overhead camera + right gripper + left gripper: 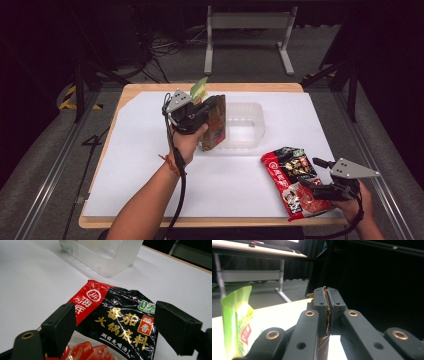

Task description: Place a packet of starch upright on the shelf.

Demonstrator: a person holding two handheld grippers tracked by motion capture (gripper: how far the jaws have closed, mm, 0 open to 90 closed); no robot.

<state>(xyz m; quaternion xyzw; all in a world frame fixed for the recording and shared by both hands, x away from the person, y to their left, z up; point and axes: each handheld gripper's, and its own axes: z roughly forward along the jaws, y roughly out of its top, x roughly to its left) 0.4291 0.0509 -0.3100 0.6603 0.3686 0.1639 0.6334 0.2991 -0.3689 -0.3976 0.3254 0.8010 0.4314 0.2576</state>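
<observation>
While the left tool [212, 117] grips a brown packet [216, 125] upright beside the clear tub [250, 122], the right tool [115, 330] stands released over the red-and-black packet [117, 322].

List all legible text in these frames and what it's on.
"番茄火锅底料": black and red packet, gold characters.
"酸香": orange tag on the same packet.
"0": green badge on it; the rest is too small.
"4": floor left of the table.
Green packet: red label, blurred.
Brown packet: print unreadable.
</observation>
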